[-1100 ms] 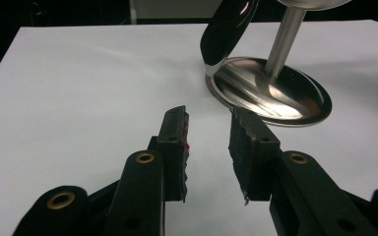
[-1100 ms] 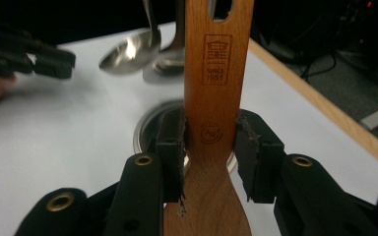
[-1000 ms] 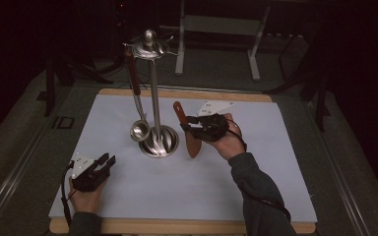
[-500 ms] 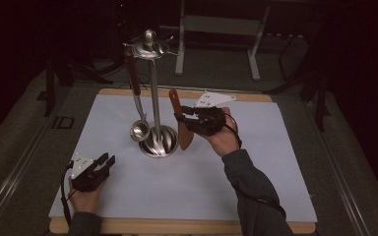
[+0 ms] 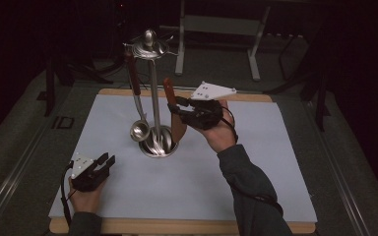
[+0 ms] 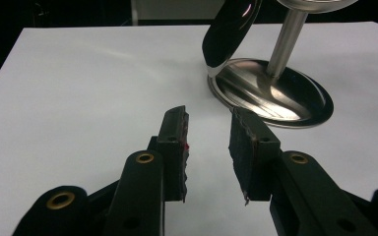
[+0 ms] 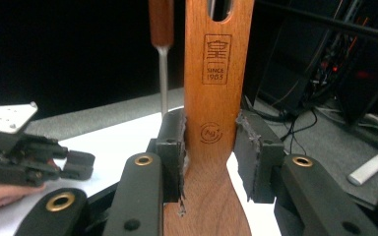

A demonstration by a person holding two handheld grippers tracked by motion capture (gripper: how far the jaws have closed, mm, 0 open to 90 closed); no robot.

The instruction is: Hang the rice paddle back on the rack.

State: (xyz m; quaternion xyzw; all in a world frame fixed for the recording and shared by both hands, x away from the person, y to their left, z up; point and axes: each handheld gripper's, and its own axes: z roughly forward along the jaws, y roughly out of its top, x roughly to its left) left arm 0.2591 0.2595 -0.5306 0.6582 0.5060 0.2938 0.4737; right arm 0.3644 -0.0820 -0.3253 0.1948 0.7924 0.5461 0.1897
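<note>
A metal utensil stand [image 5: 155,108] rises from a round base [image 6: 275,93] at the middle of the white mat. A ladle [image 5: 139,132] with a reddish handle hangs from its top ring, bowl near the base [image 6: 226,32]. My right gripper [image 5: 177,105] is shut on a wooden spatula [image 7: 216,98] and holds it upright just right of the stand's pole, above the mat. The spatula's slotted handle end points up and its blade [image 5: 178,129] hangs below the jaws. My left gripper [image 5: 106,161] rests open at the mat's near left with nothing between its jaws [image 6: 209,115].
The white mat [image 5: 256,162] covers a wooden table whose edge [image 5: 177,227] runs along the front. Beyond the far edge stand metal frame legs [image 5: 253,54] on dark floor. Cables [image 7: 295,123] lie on the floor to the right.
My right gripper has lifted the wooden spatula higher beside the stand's pole. The left gripper has stayed put.
</note>
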